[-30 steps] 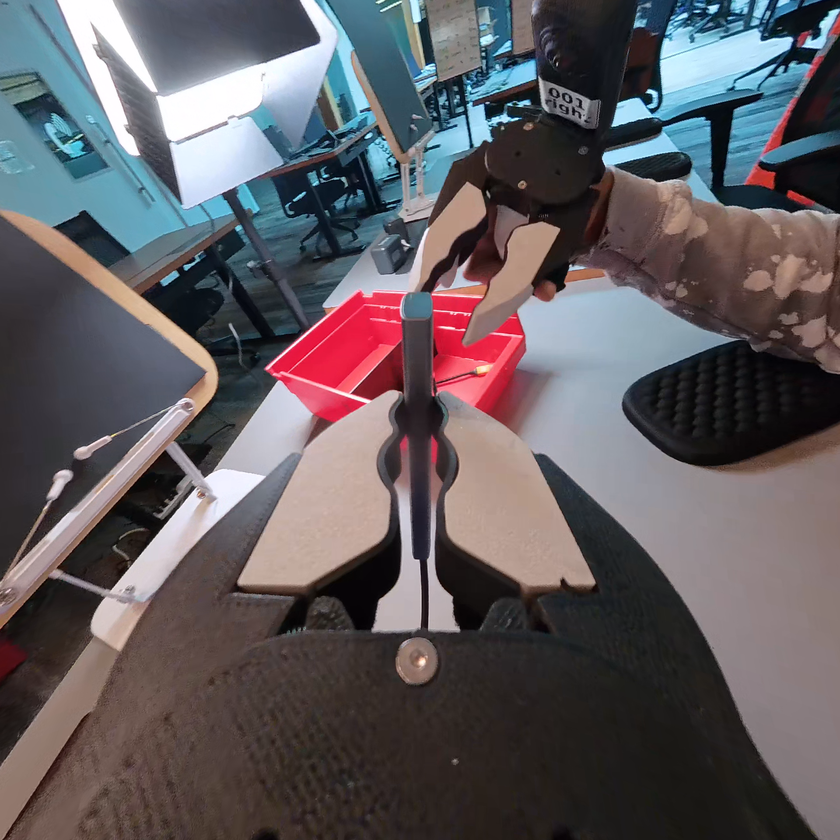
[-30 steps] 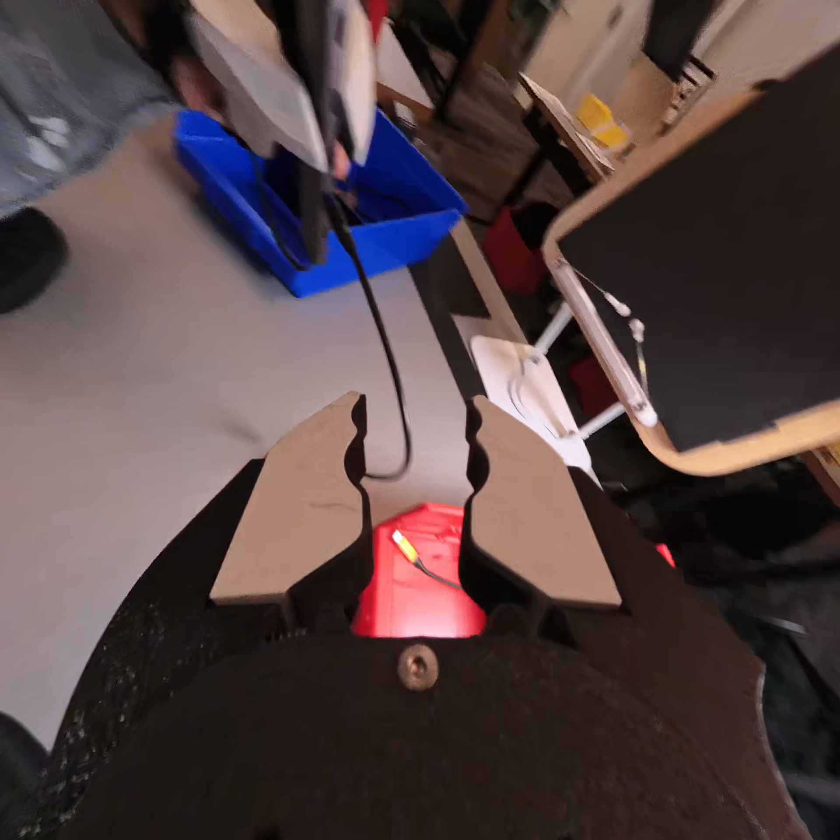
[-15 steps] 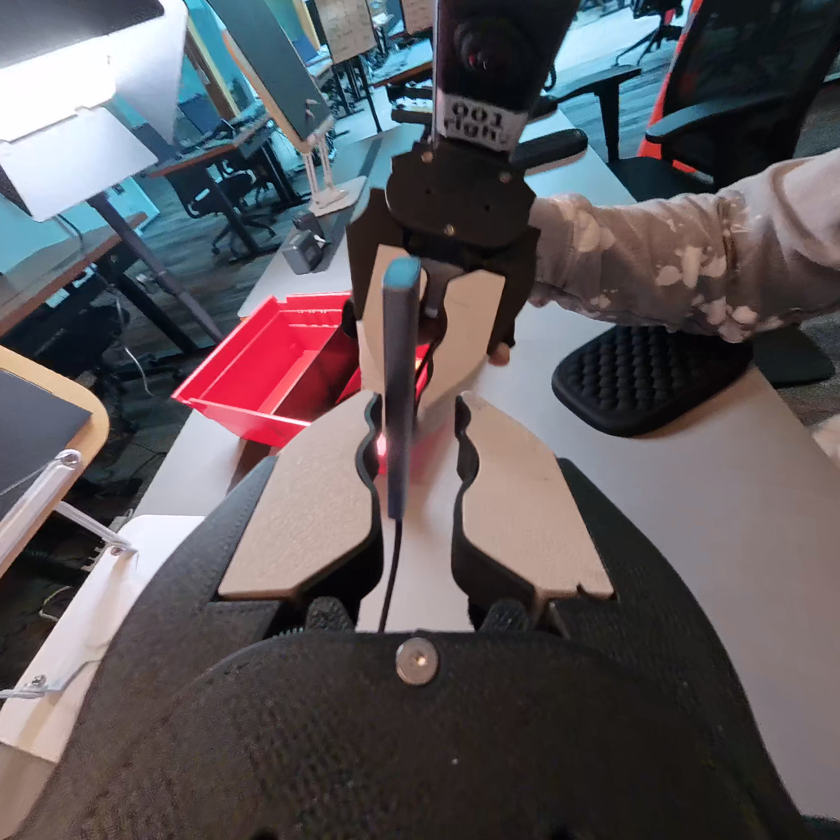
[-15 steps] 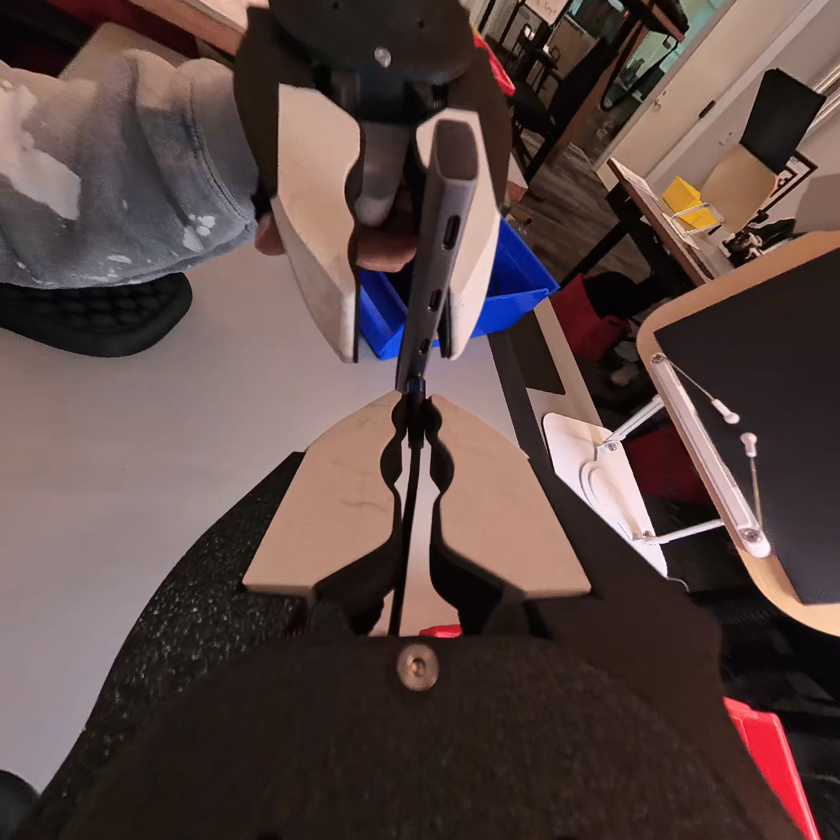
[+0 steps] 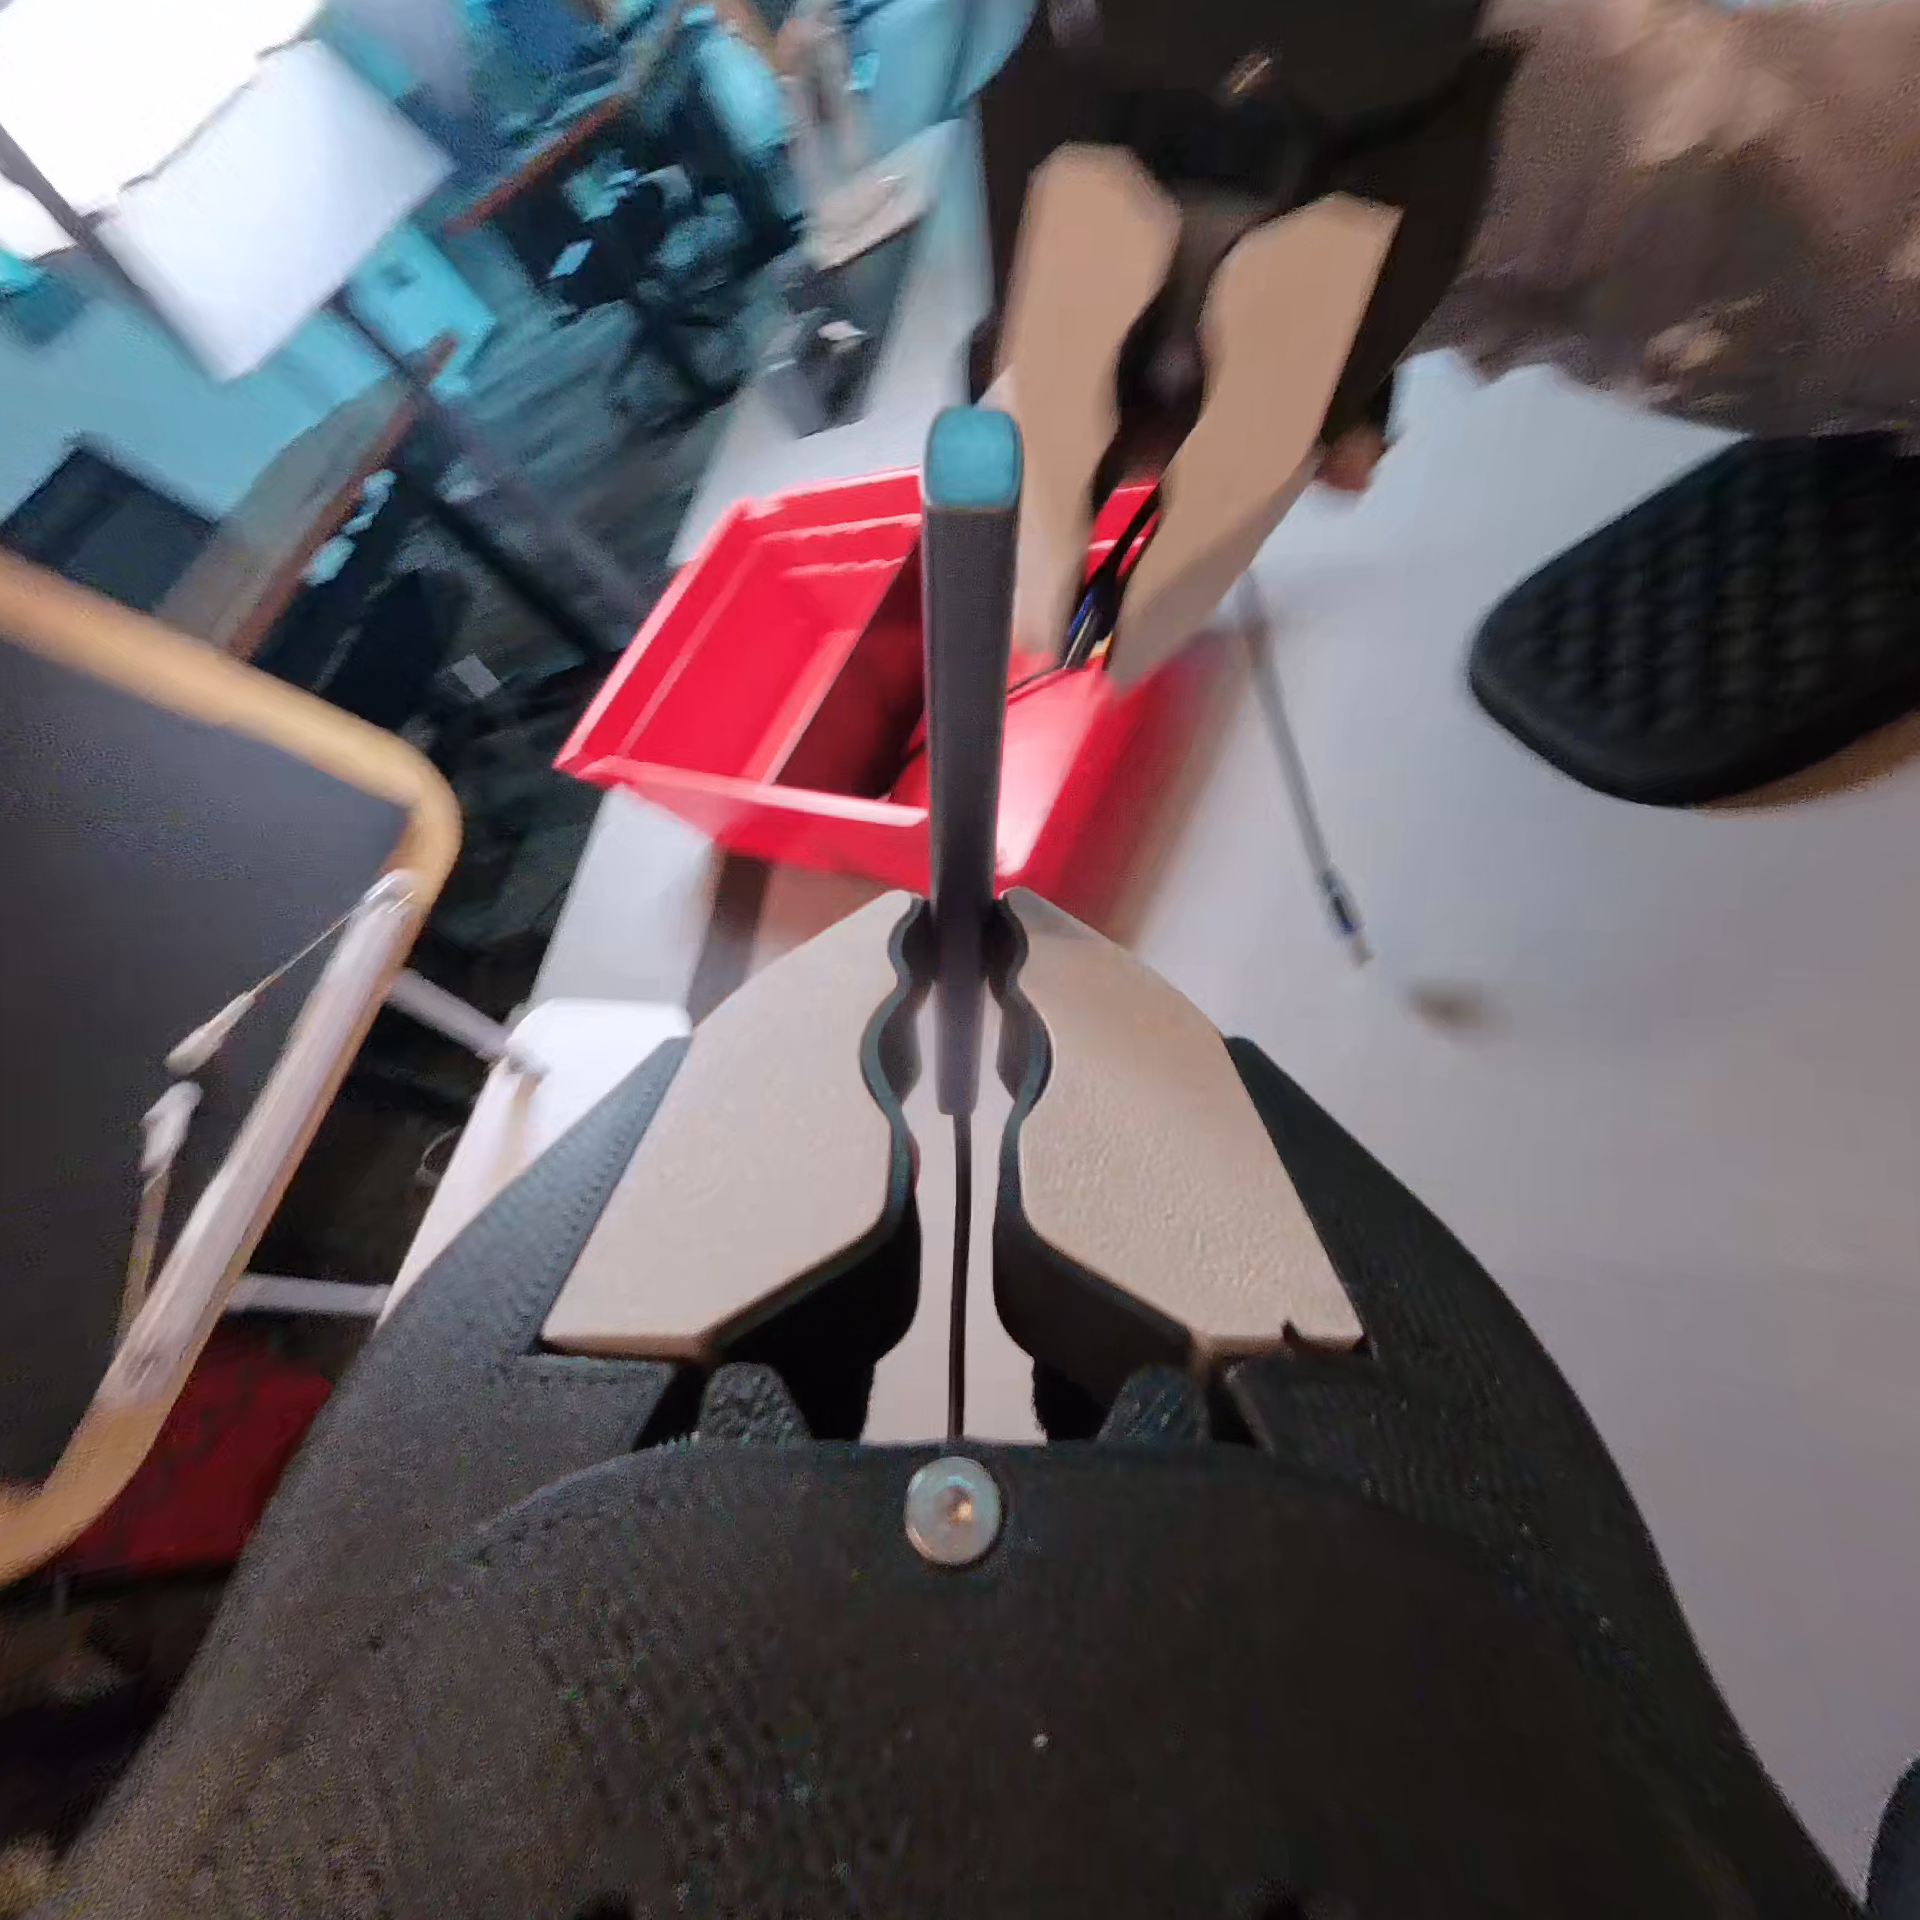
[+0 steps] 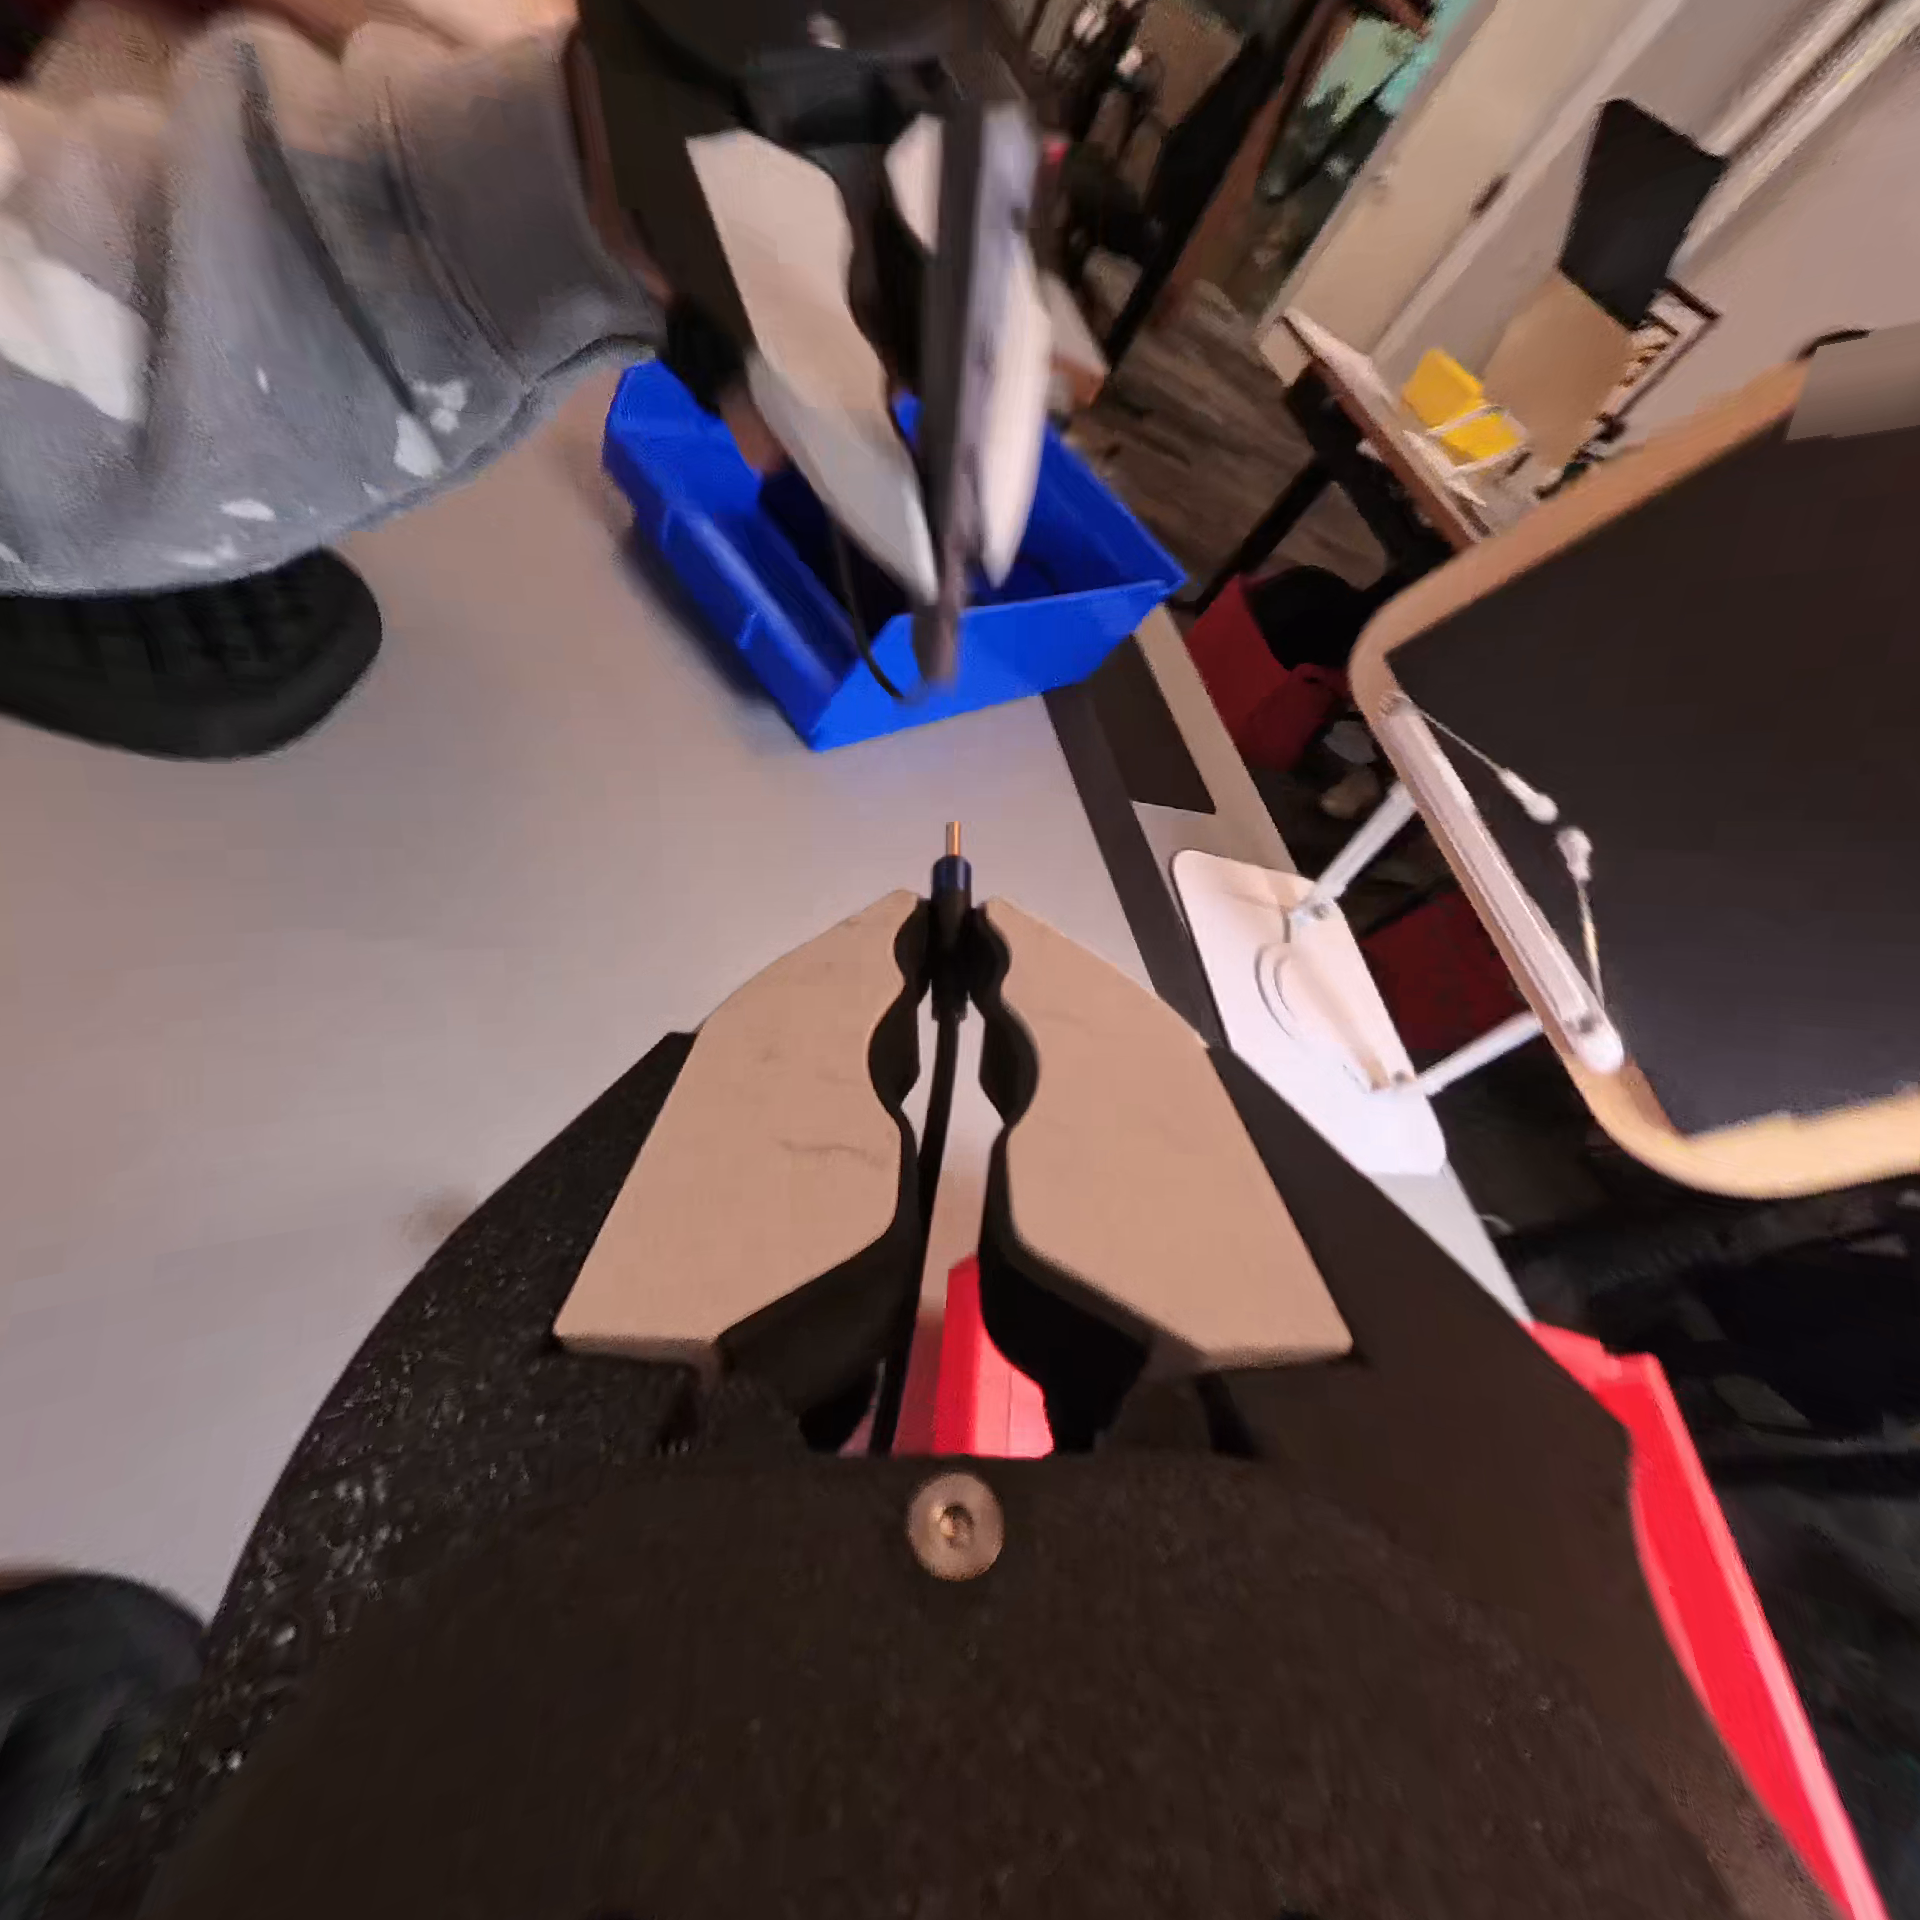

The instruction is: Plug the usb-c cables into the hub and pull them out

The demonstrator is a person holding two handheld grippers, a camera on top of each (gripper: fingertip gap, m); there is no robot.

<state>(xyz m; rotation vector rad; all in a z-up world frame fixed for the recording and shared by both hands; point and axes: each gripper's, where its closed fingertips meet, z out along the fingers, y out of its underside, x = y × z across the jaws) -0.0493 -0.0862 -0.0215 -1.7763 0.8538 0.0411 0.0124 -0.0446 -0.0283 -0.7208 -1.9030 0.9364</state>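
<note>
My left gripper is shut on a slim grey hub that stands up out of the fingertips, its thin black lead running back between the fingers. My right gripper is shut on a USB-C cable plug with a blue housing and a bare metal tip that points forward. The plug is apart from the hub, which the left gripper holds, blurred, above a blue bin. In the left wrist view the right gripper hangs blurred over a red bin.
The white table carries a black padded armrest and a thin blurred cable. A black board with a wooden rim stands on a white base off the table's edge. A person's patterned sleeve reaches in. Tip to tip, the grippers are about 7 cm apart.
Half a second ago the plug met the hub's lower end; now it is out and the two grippers have drawn apart. One second ago my right gripper was open and empty.
</note>
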